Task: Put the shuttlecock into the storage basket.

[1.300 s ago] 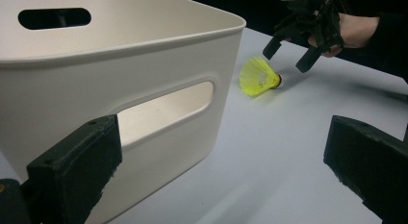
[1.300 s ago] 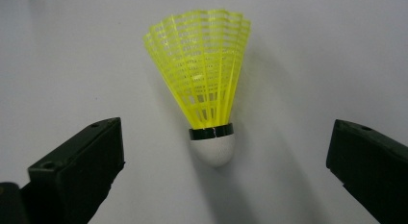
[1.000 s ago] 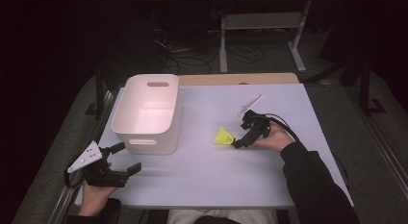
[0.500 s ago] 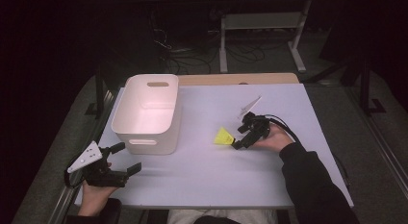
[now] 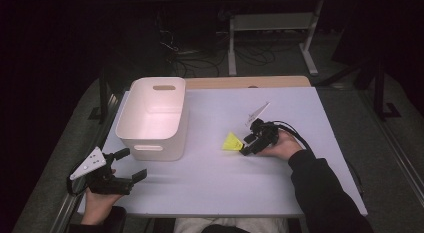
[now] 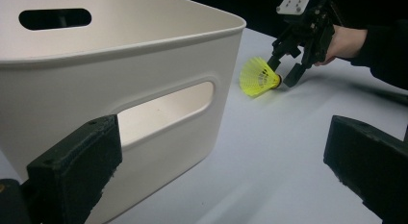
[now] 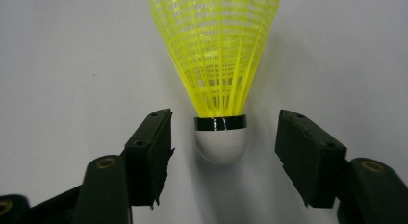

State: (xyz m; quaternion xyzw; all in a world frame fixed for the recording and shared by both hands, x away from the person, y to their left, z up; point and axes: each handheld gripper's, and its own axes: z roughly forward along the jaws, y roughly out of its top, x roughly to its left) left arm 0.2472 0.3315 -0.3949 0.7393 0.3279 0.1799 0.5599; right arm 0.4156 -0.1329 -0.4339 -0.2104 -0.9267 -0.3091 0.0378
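A yellow shuttlecock [image 5: 232,142] [image 6: 259,77] [image 7: 219,65] lies on the white table [image 5: 210,178], its white cork tip pointing toward my right gripper [image 5: 245,145] [image 6: 286,72] [image 7: 223,147]. That gripper is open, and the cork sits between its two jaws with a gap on each side. A white plastic bin [image 5: 152,118] [image 6: 110,89] with handle slots stands left of the shuttlecock. My left gripper [image 5: 131,165] [image 6: 226,171] is open at the table's near left corner, empty, facing the bin's near wall.
A wooden strip [image 5: 245,82] runs along the table's far edge. Beyond it, cables and a metal stand [image 5: 272,38] sit on the dark floor. The person's dark right sleeve [image 5: 320,193] lies over the near right of the table.
My right gripper has edged slightly toward the shuttlecock. The left gripper and the bin have stayed where they were.
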